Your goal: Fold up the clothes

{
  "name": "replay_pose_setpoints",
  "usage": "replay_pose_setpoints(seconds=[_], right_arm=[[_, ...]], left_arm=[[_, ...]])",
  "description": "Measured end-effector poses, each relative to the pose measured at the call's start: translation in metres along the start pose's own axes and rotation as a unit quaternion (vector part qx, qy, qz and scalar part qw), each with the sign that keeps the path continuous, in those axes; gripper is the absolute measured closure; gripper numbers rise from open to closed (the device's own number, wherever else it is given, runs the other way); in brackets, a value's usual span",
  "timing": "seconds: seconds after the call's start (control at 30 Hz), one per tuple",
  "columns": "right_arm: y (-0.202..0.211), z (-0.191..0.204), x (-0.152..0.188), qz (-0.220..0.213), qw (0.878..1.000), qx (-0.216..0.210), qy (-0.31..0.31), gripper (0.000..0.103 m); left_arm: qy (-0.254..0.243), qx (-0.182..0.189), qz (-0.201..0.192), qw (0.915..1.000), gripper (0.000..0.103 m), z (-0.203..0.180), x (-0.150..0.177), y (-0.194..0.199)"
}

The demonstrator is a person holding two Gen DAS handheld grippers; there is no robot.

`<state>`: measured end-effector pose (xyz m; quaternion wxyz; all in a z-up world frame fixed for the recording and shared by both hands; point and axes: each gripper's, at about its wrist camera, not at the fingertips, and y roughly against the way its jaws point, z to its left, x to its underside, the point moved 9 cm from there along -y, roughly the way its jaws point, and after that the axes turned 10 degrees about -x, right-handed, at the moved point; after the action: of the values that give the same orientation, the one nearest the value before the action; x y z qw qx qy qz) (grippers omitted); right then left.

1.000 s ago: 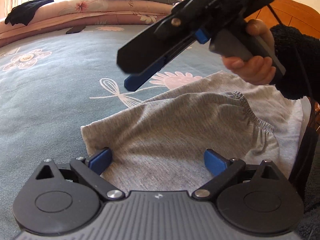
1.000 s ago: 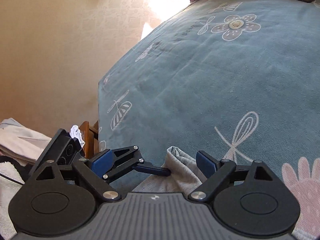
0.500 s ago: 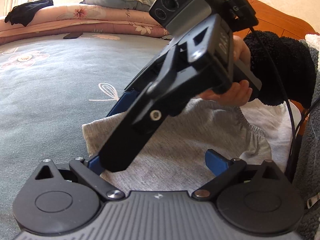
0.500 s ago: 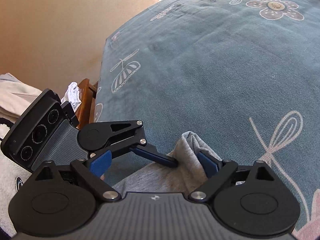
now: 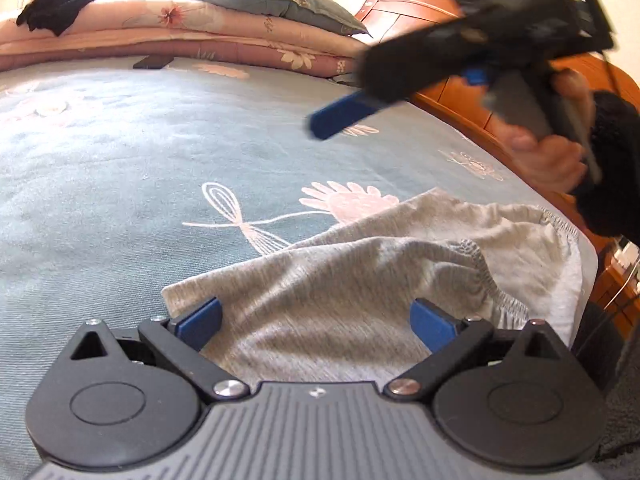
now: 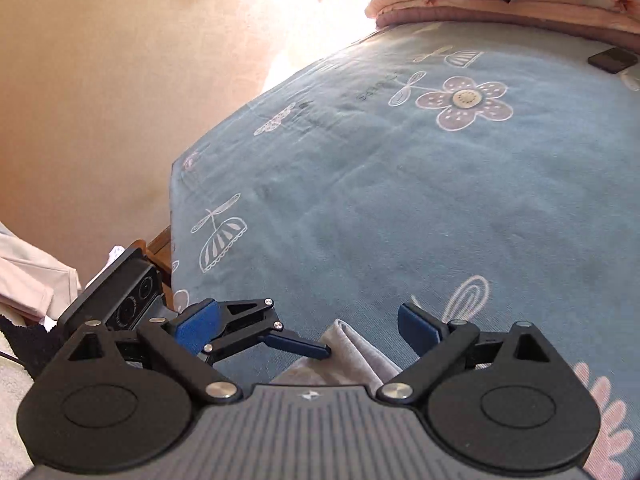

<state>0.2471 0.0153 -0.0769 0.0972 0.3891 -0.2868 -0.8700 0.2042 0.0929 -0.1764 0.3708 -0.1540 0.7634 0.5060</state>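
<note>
The blue bedspread [image 5: 120,168] lies mostly bare, with the grey garment [image 5: 360,280] rumpled at its near edge, part-folded, I judge. The left gripper [image 5: 316,320] hovers over it, jaws spread, empty; the right gripper [image 5: 340,120] is lifted clear, jaws released. Next: pinch a corner. Folded quilts [image 5: 200,36] and a dark phone [image 6: 612,60] sit well apart.
</note>
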Motion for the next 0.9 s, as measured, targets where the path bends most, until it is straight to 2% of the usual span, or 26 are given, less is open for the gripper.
replay_pose_setpoints(seconds=[0.1, 0.23, 0.3, 0.4, 0.47, 0.57, 0.67, 0.77, 0.9], right_arm=[[0.058, 0.004, 0.031, -0.030, 0.997, 0.072, -0.023, 0.005], [0.128, 0.009, 0.085, -0.092, 0.983, 0.141, -0.073, 0.003], [0.149, 0.009, 0.113, -0.128, 0.975, 0.152, -0.104, 0.002], [0.167, 0.001, 0.151, -0.181, 0.959, 0.161, -0.145, 0.002], [0.170, -0.011, 0.169, -0.202, 0.950, 0.172, -0.167, 0.002], [0.174, -0.028, 0.196, -0.234, 0.933, 0.187, -0.199, 0.002], [0.170, -0.040, 0.217, -0.219, 0.928, 0.230, -0.197, 0.002], [0.158, -0.046, 0.234, -0.175, 0.927, 0.293, -0.157, 0.002], [0.134, -0.055, 0.253, -0.127, 0.924, 0.343, -0.115, 0.001]], left_arm=[[0.014, -0.017, 0.012, 0.9997, 0.003, -0.004, -0.012, 0.002], [-0.002, 0.016, 0.005, 0.9999, 0.003, -0.041, -0.024, 0.019], [-0.021, 0.026, 0.011, 0.9994, 0.003, -0.062, -0.026, 0.018], [-0.037, 0.006, 0.036, 0.9986, 0.003, -0.080, -0.024, -0.010], [-0.030, -0.016, 0.068, 0.9971, 0.003, -0.080, -0.019, -0.035], [-0.015, -0.037, 0.083, 0.9958, 0.003, -0.085, -0.020, -0.040], [-0.013, -0.017, 0.072, 0.9972, 0.002, -0.105, -0.030, -0.019], [-0.019, 0.000, 0.065, 0.9977, 0.002, -0.131, -0.033, -0.005], [-0.019, -0.016, 0.087, 0.9959, 0.002, -0.149, -0.028, -0.028]])
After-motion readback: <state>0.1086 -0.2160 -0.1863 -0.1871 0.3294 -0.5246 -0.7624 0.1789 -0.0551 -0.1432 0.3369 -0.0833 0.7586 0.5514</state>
